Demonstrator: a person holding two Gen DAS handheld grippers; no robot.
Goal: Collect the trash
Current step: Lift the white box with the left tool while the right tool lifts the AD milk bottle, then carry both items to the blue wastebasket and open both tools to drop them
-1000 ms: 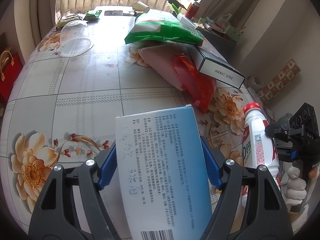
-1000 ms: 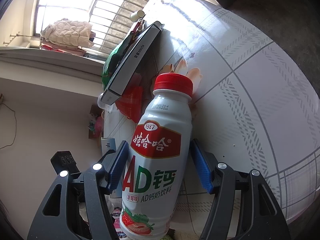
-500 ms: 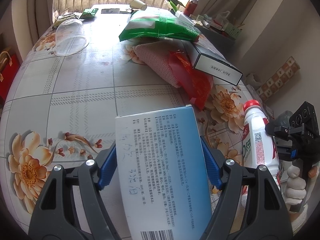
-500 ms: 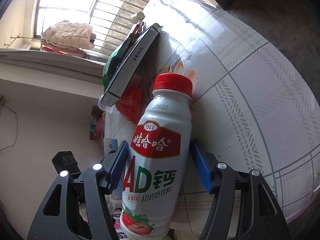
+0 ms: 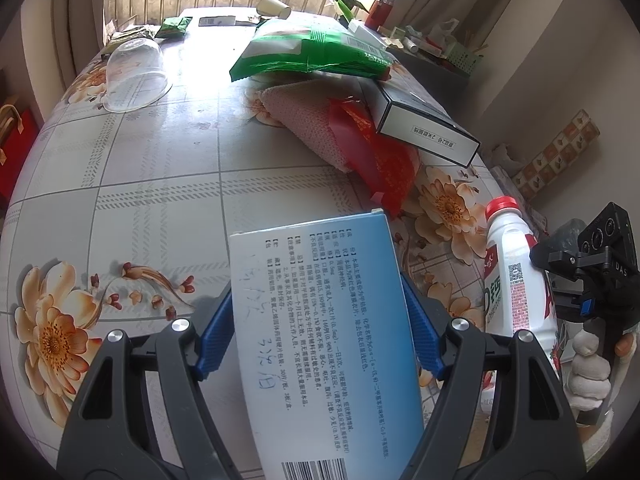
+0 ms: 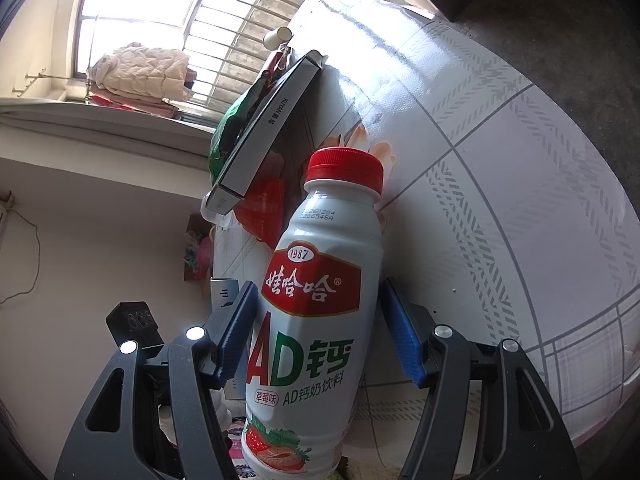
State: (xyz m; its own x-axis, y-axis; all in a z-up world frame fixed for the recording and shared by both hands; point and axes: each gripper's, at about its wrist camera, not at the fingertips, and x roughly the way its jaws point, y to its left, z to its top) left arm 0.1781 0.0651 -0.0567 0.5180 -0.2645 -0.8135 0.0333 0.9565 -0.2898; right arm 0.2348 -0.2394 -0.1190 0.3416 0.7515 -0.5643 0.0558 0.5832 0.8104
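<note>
My left gripper (image 5: 316, 336) is shut on a blue and white medicine box (image 5: 320, 332) and holds it above the near part of the floral table (image 5: 132, 184). My right gripper (image 6: 318, 332) is shut on a white AD calcium milk bottle (image 6: 320, 312) with a red cap, held at the table's right edge; the bottle also shows in the left wrist view (image 5: 516, 280). Further on lie a red wrapper (image 5: 380, 160), a pink cloth pouch (image 5: 308, 120), a green snack bag (image 5: 312, 48) and a long black and white box (image 5: 424, 120).
An upturned clear plastic cup (image 5: 134, 74) sits at the far left of the table. A paper cup (image 5: 274, 6), small green packets (image 5: 174, 26) and bottles stand near the window. A cluttered shelf (image 5: 436, 50) is at the far right. A red bag (image 5: 12, 148) is left of the table.
The left gripper has drawn back and lifted slightly with the box, so the table items look farther away. The right gripper with the bottle has barely moved.
</note>
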